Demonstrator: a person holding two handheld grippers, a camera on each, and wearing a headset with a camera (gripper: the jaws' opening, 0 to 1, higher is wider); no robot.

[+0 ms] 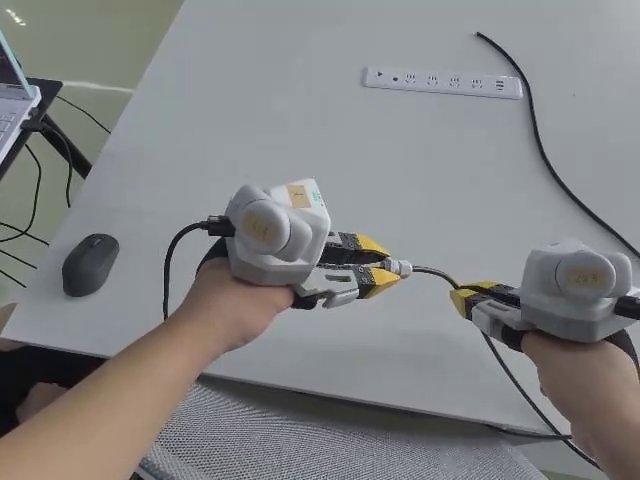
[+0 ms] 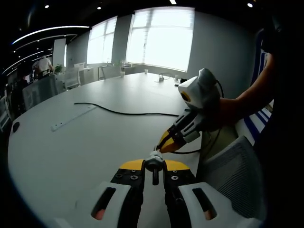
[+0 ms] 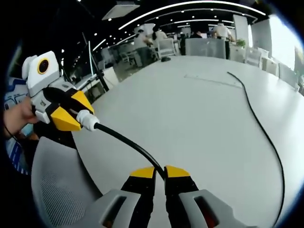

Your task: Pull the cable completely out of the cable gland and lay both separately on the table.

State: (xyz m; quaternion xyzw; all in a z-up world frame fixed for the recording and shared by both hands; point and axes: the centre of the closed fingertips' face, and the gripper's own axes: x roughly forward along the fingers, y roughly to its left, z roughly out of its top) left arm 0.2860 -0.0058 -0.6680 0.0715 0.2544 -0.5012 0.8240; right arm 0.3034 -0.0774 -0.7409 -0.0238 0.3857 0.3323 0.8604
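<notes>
Table (image 1: pixel 300 150) with mouse (image 1: pixel 90 263), cable gland (image 1: pixel 397 267), cable (image 1: pixel 435 273)

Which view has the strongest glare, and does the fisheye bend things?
Left gripper view: windows blown out white, cable gland sharp. Right gripper view: table bulges round, cable sharp. Head view: soft even light, power strip stays straight.

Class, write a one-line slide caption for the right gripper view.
Right gripper clamps the black cable, which runs to the white gland held by the left gripper.
</notes>
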